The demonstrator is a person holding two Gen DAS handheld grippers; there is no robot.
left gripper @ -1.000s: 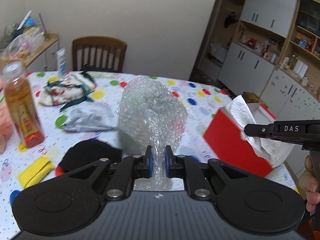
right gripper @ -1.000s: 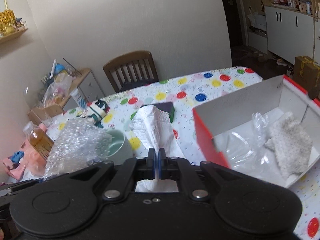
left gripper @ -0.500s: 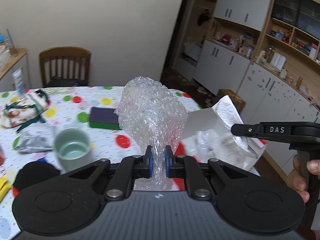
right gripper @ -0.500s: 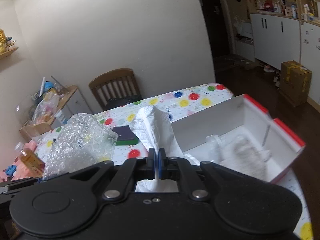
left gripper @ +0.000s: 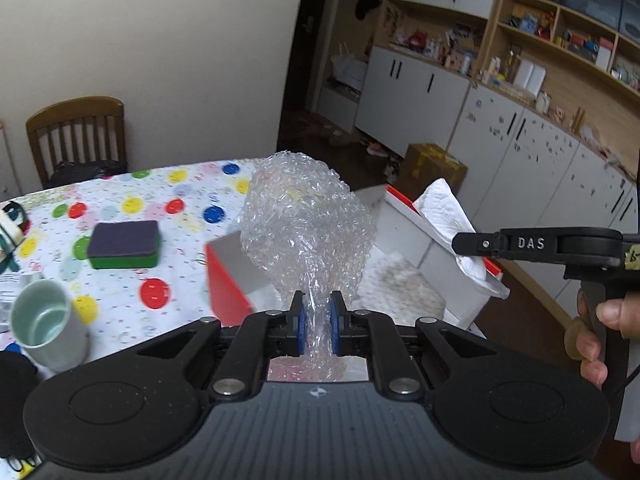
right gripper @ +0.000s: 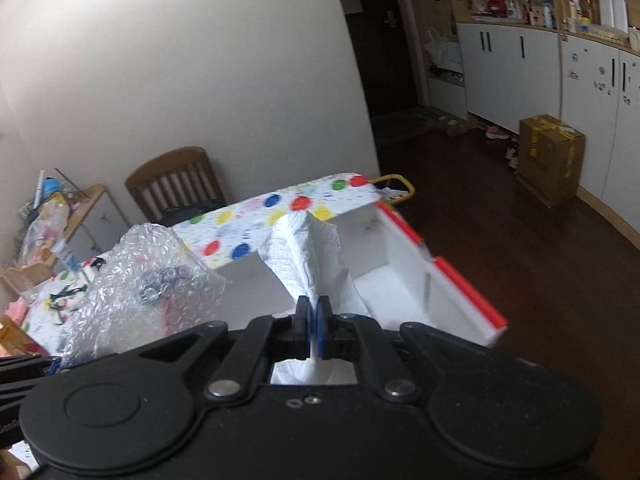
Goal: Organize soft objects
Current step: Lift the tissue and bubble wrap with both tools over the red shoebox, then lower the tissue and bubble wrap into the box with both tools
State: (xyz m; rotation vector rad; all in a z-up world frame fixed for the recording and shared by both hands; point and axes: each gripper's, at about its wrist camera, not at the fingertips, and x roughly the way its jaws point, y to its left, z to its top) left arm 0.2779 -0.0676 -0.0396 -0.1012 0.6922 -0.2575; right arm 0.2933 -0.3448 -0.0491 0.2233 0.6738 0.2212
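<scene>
Box floor (left gripper: 404,280) blurred behind bubble wrap (left gripper: 308,232)

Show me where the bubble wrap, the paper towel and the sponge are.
bubble wrap (left gripper: 308,224), left wrist view, middle of the crumpled wad.
paper towel (right gripper: 308,252), right wrist view, middle of the bunched sheet.
sponge (left gripper: 124,242), left wrist view, its dark top face.

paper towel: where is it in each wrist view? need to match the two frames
Left wrist: the paper towel is right of centre, pinched in the right claw that reaches in from the right edge, above the box's far side.
Right wrist: it stands up at centre, clamped in the right claw.
Shared landmark: the red-and-white box, beyond both claws.
</scene>
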